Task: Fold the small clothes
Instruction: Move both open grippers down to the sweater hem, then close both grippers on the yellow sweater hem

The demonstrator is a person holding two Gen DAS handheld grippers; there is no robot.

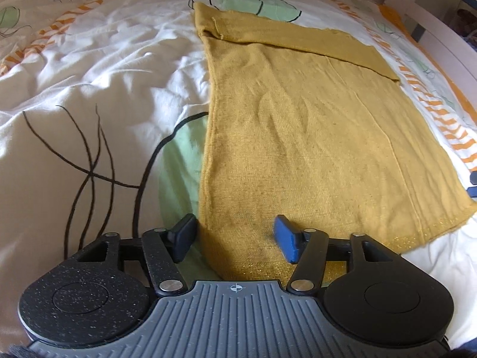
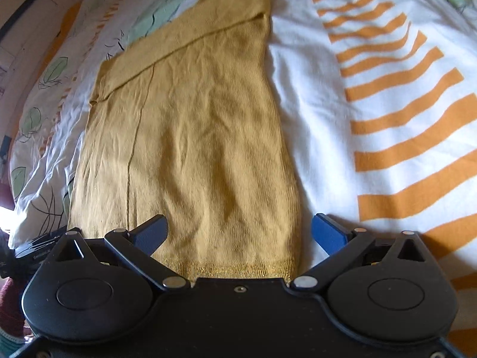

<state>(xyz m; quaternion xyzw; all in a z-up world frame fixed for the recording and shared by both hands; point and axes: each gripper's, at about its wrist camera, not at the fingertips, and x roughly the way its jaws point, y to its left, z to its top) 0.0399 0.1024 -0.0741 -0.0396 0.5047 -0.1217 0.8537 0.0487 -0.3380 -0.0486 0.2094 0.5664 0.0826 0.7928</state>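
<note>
A mustard-yellow knit garment (image 1: 298,125) lies flat on the bed, sides folded in to a long panel, with a sleeve folded across its far end. It also shows in the right wrist view (image 2: 190,137). My left gripper (image 1: 235,238) is open over the near left corner of the glittery hem, its left fingertip (image 1: 184,232) just off the cloth edge. My right gripper (image 2: 241,232) is open and straddles the near right part of the hem, its right fingertip (image 2: 328,232) on the bedcover. Neither gripper holds the cloth.
The bedcover (image 1: 89,104) is white and wrinkled, with green leaf prints and orange stripes (image 2: 402,104). The other gripper shows at the edges of both views (image 1: 472,182) (image 2: 38,247). A wooden wall or furniture edge (image 2: 26,15) stands beyond the bed.
</note>
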